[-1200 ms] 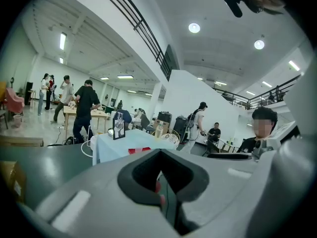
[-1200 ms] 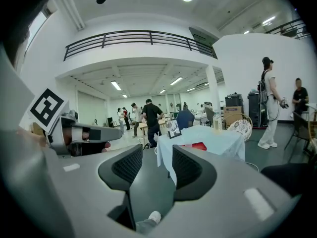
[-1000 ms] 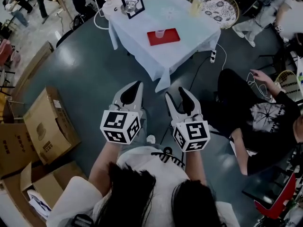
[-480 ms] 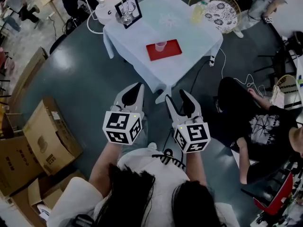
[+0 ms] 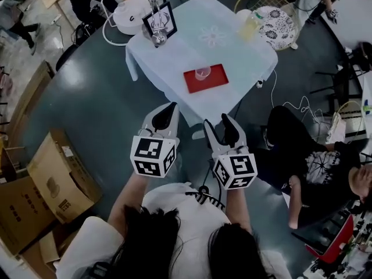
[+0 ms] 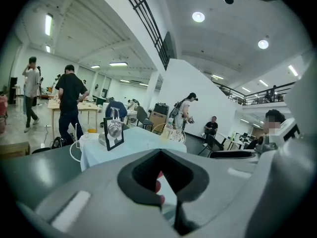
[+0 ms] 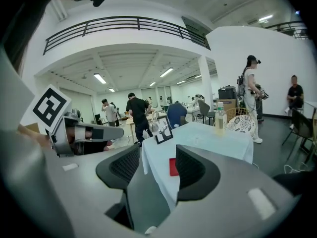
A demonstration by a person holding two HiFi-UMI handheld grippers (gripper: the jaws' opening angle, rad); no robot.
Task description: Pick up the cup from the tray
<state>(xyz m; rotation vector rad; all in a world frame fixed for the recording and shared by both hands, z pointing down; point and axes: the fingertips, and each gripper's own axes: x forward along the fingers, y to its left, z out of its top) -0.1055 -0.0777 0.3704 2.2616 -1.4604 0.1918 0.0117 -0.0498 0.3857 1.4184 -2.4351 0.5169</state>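
We hold the left gripper with jaws clenched empty, the right gripper released. The cup on its red tray sits nearer on the worktop than before.

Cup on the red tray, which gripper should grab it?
Probably the right gripper: its fingers are apart and empty, and the cup lies nearer its line. The left gripper has its fingers together.

Cup on tray, tray on table
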